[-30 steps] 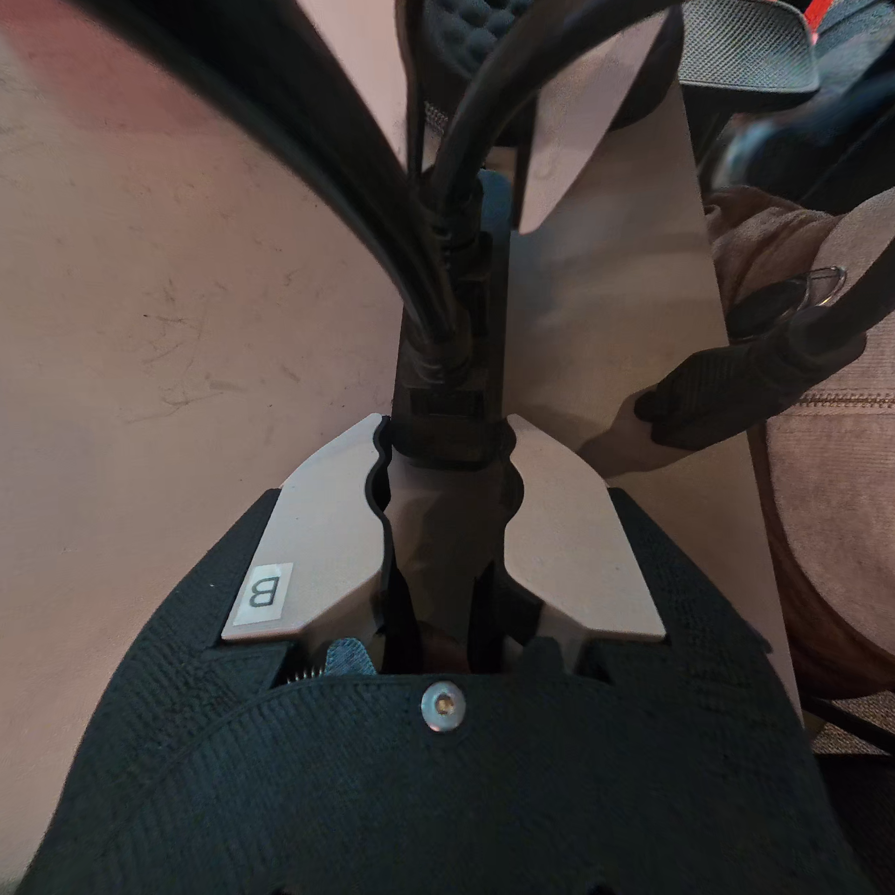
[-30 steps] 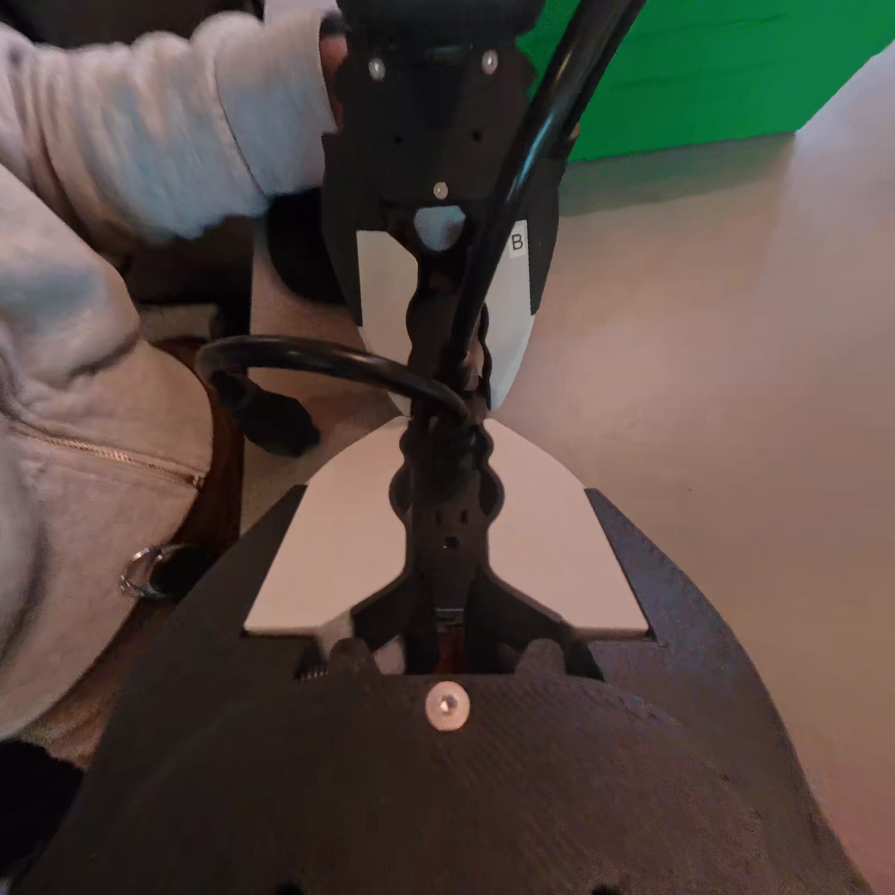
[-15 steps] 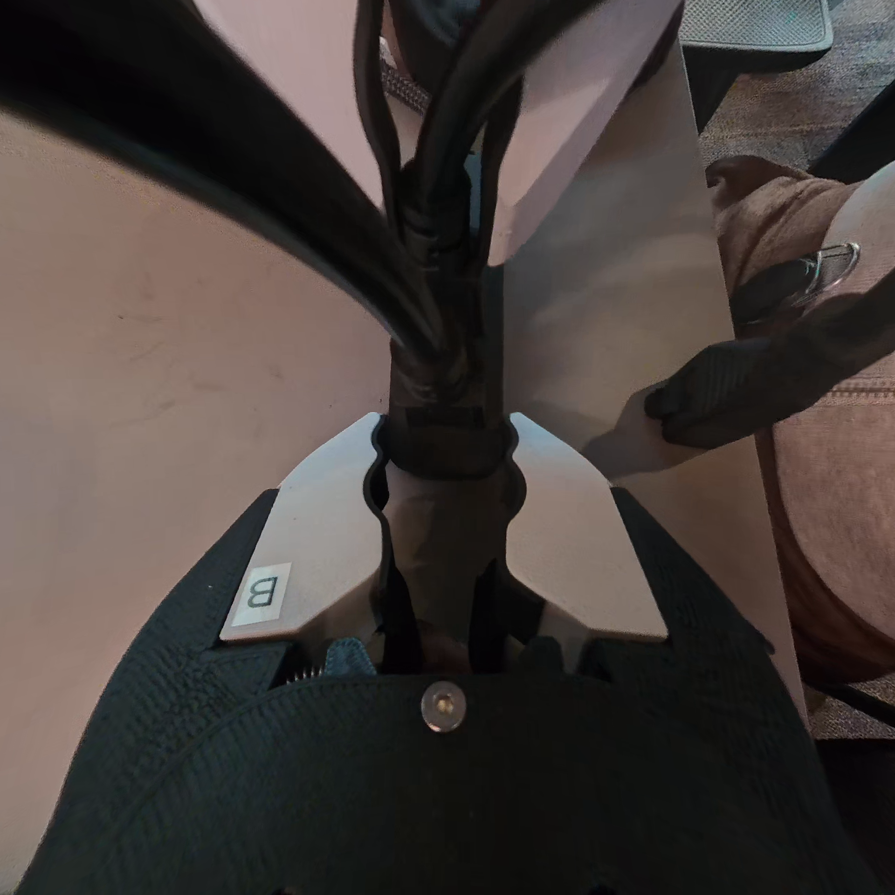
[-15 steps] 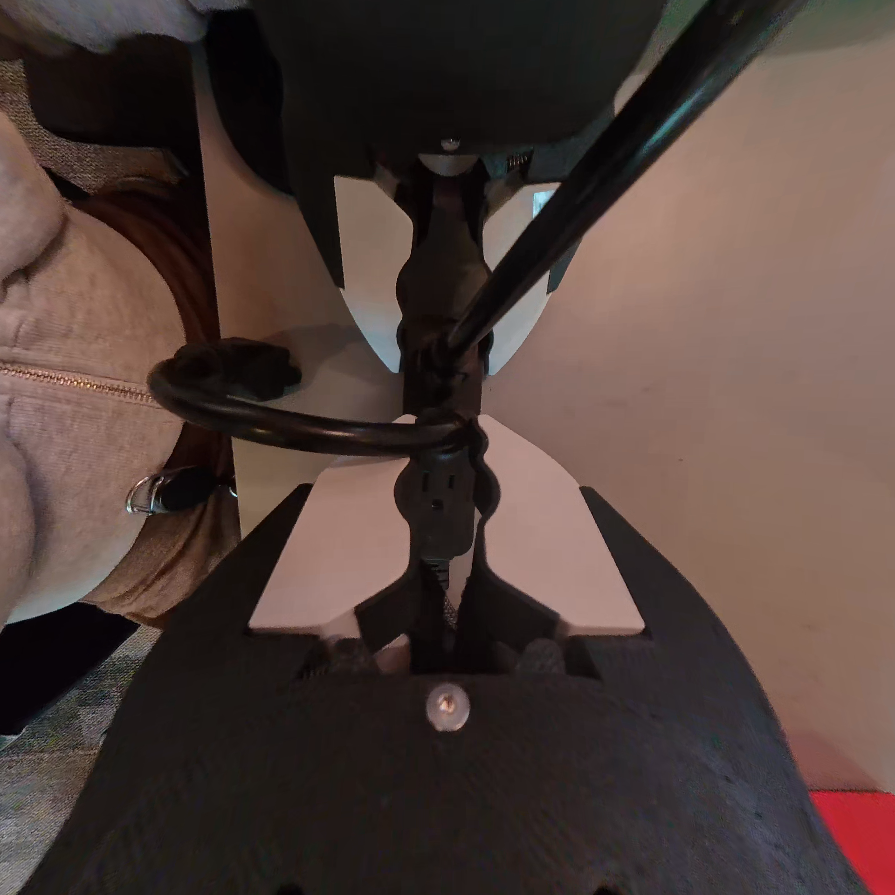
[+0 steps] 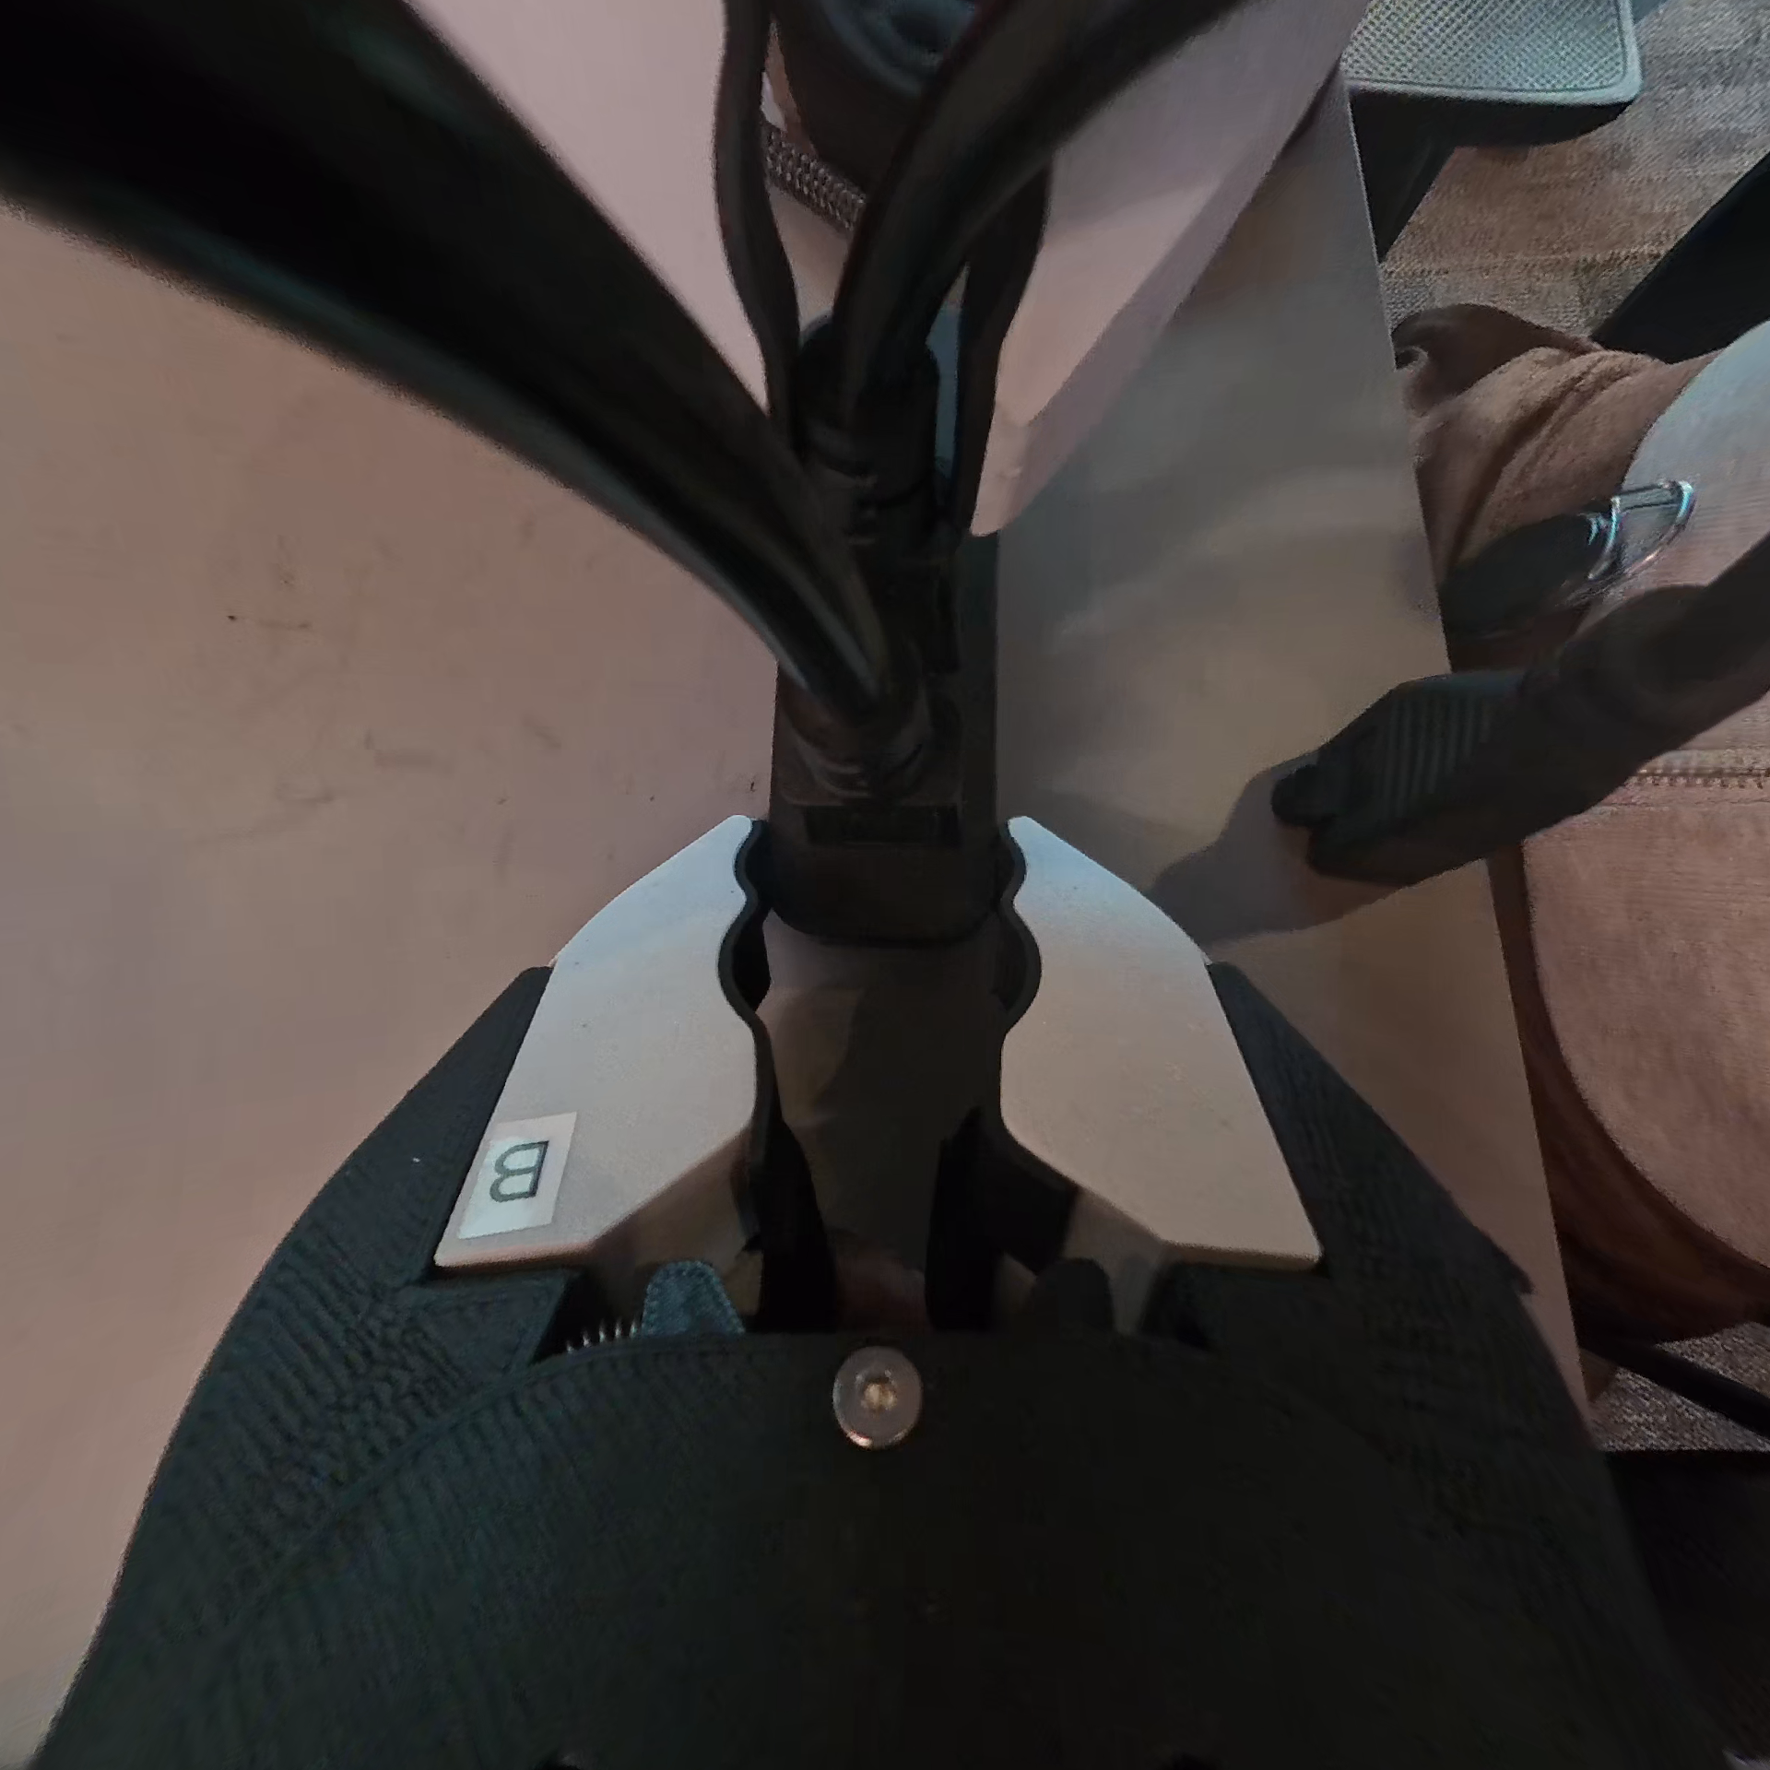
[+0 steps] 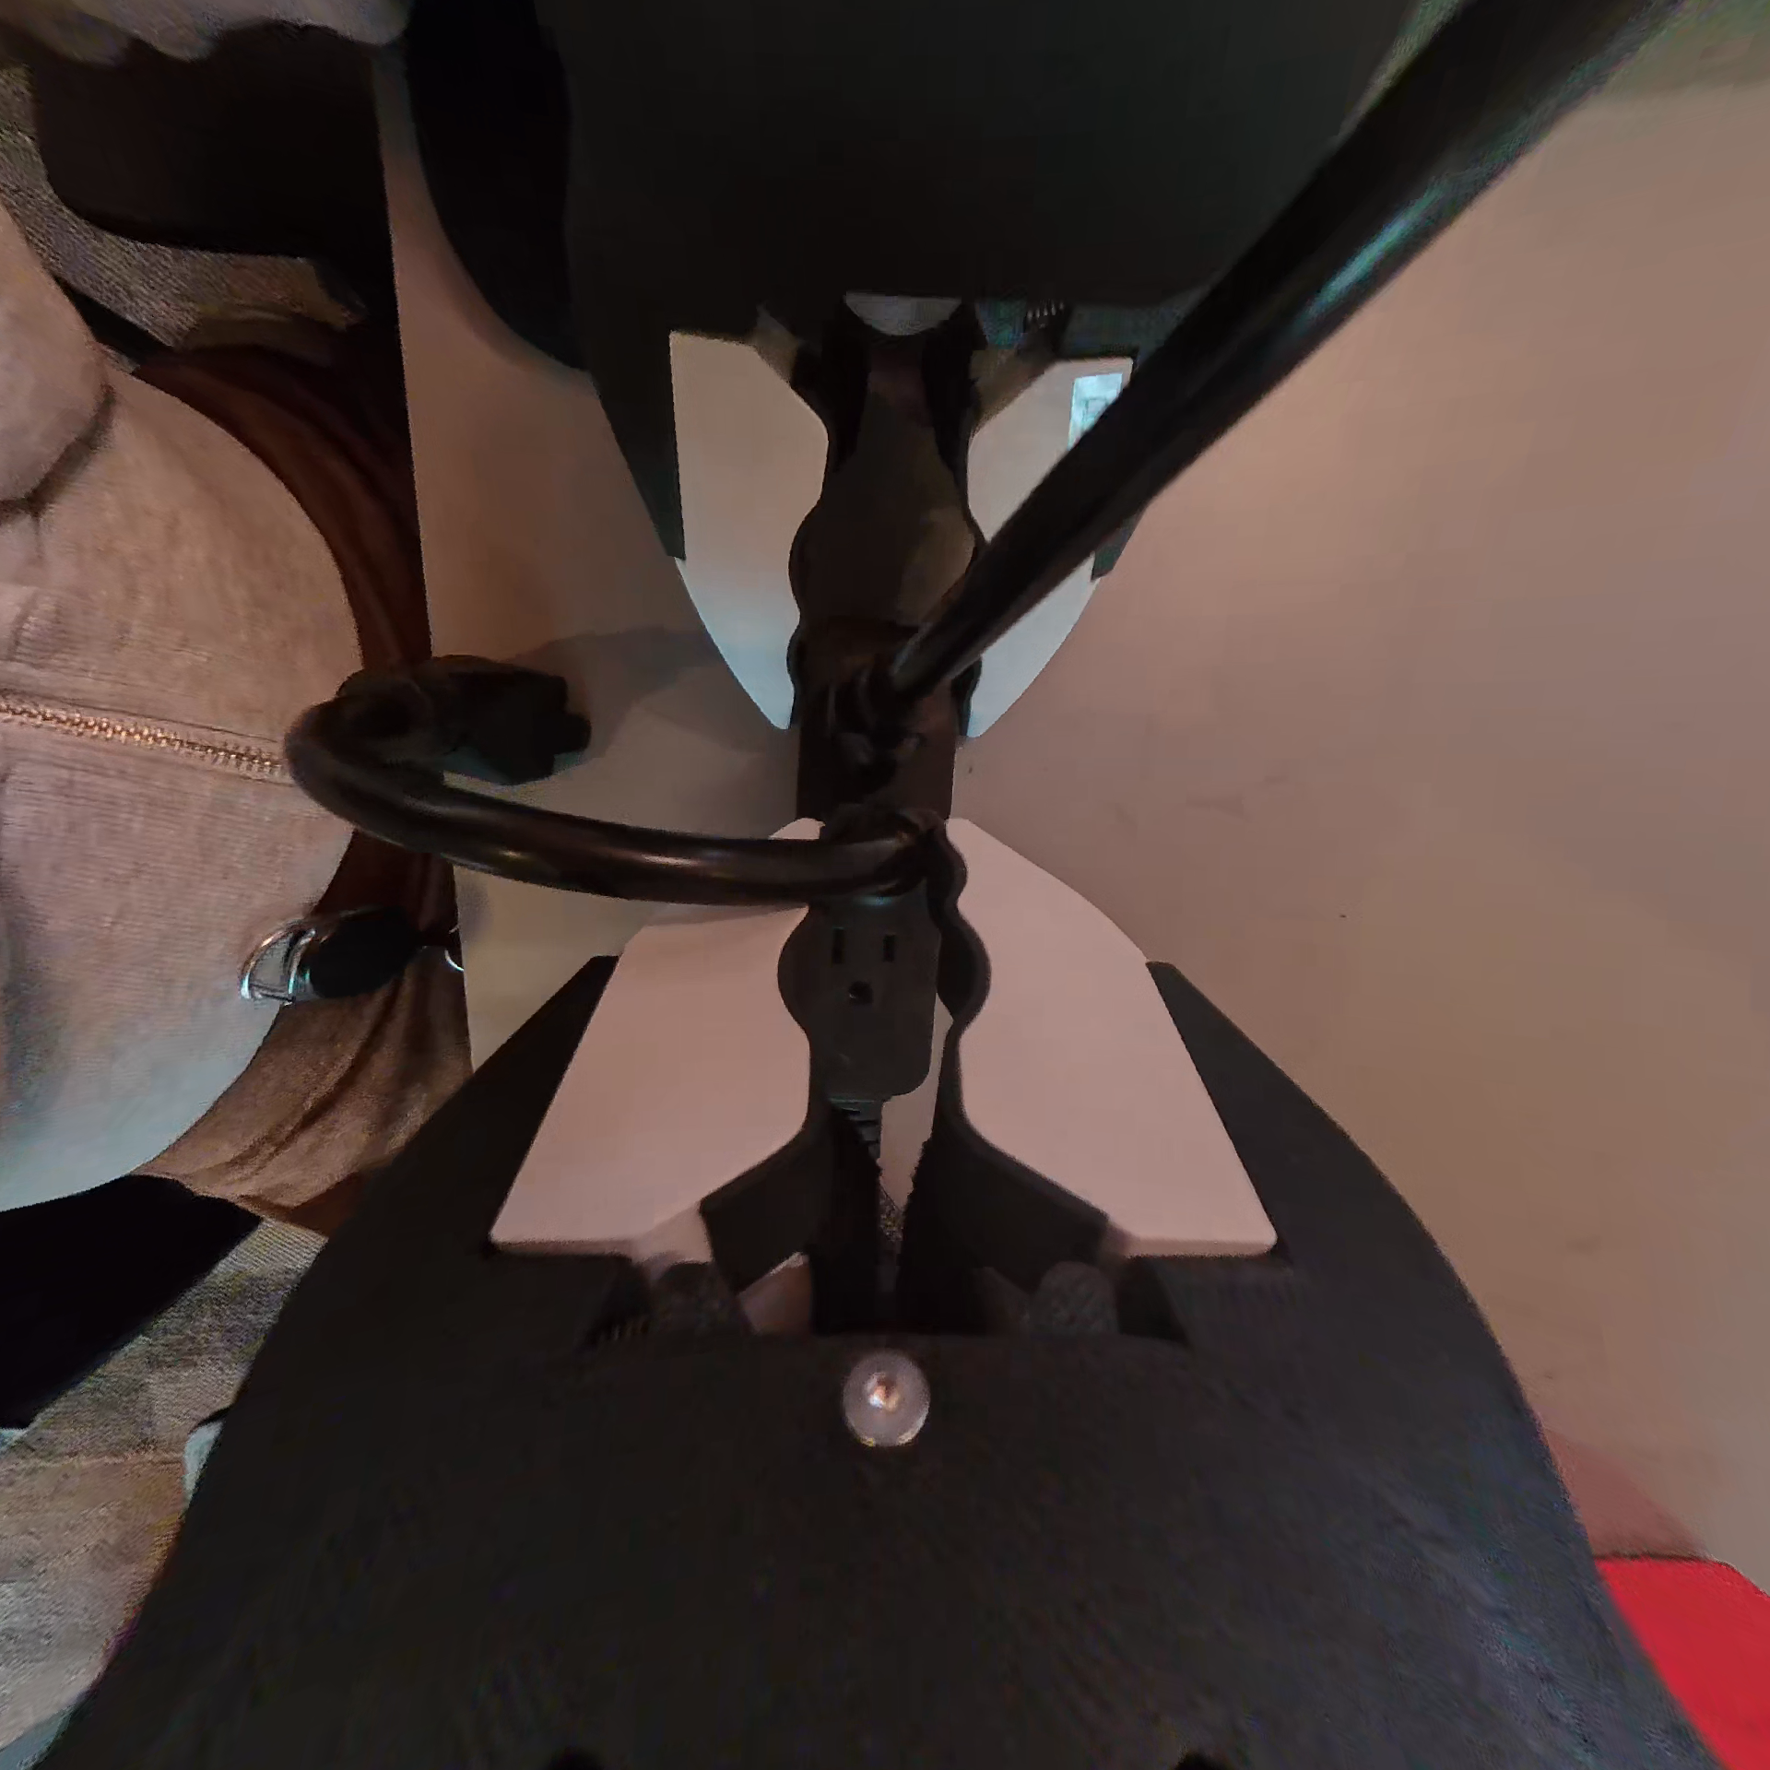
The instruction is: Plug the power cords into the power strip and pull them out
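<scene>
A black power strip point(image 5: 876, 881) is held off the table between both grippers. My left gripper point(image 5: 881, 833) is shut on one end of it. My right gripper point(image 6: 876, 843) is shut on the other end, where an empty outlet point(image 6: 862, 967) faces the camera and the strip's own cable leaves downwards. The left gripper also shows opposite in the right wrist view point(image 6: 876, 723). Two black cords are plugged in mid-strip. One cord point(image 6: 1197, 402) runs up to the right. The other cord point(image 6: 594, 843) loops left to a loose plug point(image 6: 498, 709) on the table, which also shows in the left wrist view point(image 5: 1389, 805).
The pale table point(image 5: 287, 766) has its near edge point(image 6: 421, 575) beside a person's beige zipped top point(image 6: 144, 718), which carries a metal clip point(image 6: 287, 967). A mesh chair seat point(image 5: 1494, 48) and carpet lie beyond the table. A red patch point(image 6: 1686, 1667) sits at the lower right.
Both grippers keep their hold on the strip. The two grippers have come closer together, and the strip has turned so that an outlet faces the right camera.
</scene>
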Action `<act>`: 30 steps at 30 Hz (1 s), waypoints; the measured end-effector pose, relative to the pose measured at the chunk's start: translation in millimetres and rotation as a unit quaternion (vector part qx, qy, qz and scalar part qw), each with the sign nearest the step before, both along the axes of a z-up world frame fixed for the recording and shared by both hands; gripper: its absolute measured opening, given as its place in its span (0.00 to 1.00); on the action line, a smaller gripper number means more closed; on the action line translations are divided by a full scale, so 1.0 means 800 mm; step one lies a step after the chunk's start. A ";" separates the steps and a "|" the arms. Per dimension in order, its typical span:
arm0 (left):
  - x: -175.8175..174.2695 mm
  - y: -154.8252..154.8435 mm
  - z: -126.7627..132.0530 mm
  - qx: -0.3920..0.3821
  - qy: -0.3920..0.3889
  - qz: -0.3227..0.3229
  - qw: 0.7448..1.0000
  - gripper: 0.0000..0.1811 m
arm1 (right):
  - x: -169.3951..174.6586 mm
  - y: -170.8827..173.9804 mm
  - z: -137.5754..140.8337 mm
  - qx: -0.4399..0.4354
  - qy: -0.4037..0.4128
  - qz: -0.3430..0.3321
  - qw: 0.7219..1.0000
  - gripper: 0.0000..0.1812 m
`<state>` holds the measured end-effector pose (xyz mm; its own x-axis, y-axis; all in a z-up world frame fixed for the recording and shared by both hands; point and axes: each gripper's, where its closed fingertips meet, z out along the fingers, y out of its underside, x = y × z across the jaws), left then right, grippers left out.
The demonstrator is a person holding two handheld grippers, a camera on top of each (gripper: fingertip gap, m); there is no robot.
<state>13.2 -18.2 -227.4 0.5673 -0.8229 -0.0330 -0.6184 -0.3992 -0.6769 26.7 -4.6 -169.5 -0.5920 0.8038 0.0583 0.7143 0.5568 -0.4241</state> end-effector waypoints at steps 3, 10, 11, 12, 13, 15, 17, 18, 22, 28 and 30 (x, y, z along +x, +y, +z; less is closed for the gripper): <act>-0.001 -0.001 0.000 -0.003 -0.001 0.001 1.000 0.24 | -0.004 -0.002 -0.001 0.021 -0.006 -0.002 1.000 0.11; -0.001 -0.001 0.000 -0.004 0.001 -0.001 1.000 0.24 | -0.003 -0.002 -0.003 0.047 -0.018 0.002 0.999 0.11; -0.001 -0.001 0.000 -0.004 0.001 -0.001 1.000 0.24 | -0.002 -0.002 -0.003 0.049 -0.012 -0.001 0.999 0.12; -0.001 -0.001 0.000 -0.003 0.002 -0.001 1.000 0.24 | -0.001 -0.002 -0.003 0.043 -0.008 -0.004 0.999 0.12; -0.002 -0.001 0.000 -0.003 0.002 0.000 1.000 0.24 | -0.002 -0.002 -0.003 0.038 -0.007 -0.007 0.999 0.12; -0.001 -0.001 0.000 -0.004 0.002 0.000 1.000 0.24 | -0.002 -0.002 -0.004 0.052 -0.010 -0.009 0.999 0.12; -0.001 -0.001 0.000 -0.003 0.002 -0.001 1.000 0.24 | 0.002 -0.004 -0.003 0.090 -0.013 0.006 0.996 0.12; -0.001 -0.001 0.000 -0.003 0.003 -0.001 1.000 0.24 | 0.002 -0.003 -0.003 0.094 -0.021 0.010 0.995 0.13; -0.005 -0.007 -0.009 -0.014 0.017 -0.006 1.000 0.24 | 0.009 -0.001 -0.039 0.050 -0.077 -0.006 0.996 0.12; 0.002 -0.007 0.001 -0.002 -0.001 -0.015 1.000 0.25 | 0.011 0.000 -0.043 -0.023 -0.030 -0.002 0.999 0.11; 0.001 -0.006 -0.001 -0.004 -0.001 -0.013 1.000 0.25 | 0.004 -0.006 -0.022 -0.083 0.030 -0.009 0.996 0.15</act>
